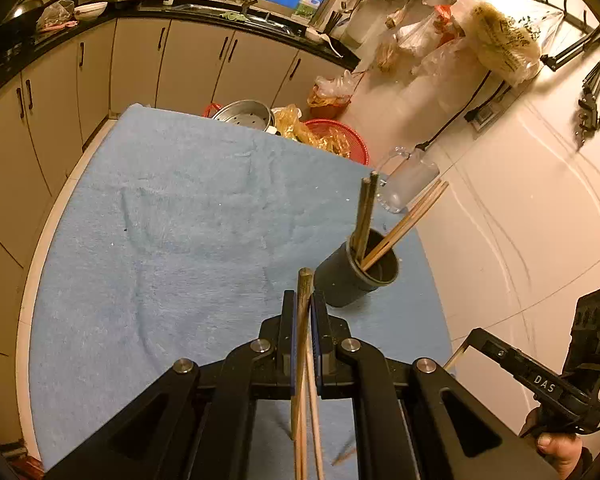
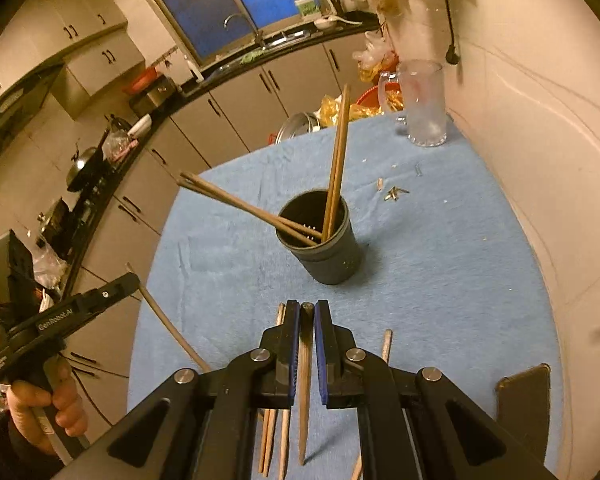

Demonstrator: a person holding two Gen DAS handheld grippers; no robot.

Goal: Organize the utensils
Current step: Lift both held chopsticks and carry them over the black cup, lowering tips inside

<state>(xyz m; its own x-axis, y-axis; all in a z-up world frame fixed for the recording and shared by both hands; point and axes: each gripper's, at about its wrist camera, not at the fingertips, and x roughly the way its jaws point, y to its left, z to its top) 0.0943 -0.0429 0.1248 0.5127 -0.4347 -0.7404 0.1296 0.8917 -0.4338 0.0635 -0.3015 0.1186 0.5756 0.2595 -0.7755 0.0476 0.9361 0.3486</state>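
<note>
Wooden chopstick (image 1: 305, 300) pinched in my left gripper (image 1: 303, 300); right gripper (image 2: 307, 312) clamps another chopstick (image 2: 306, 360); dark holder (image 2: 320, 240) far ahead on blue towel (image 2: 440, 280).

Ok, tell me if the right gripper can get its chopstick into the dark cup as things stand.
Probably yes. The right gripper is shut on a chopstick, the dark cup stands just ahead, and its mouth is open apart from four chopsticks leaning at the rim.

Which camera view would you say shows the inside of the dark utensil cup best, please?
The right wrist view: the dark utensil cup opens toward the camera, showing its inside. The left wrist view shows mostly its outer wall.
</note>
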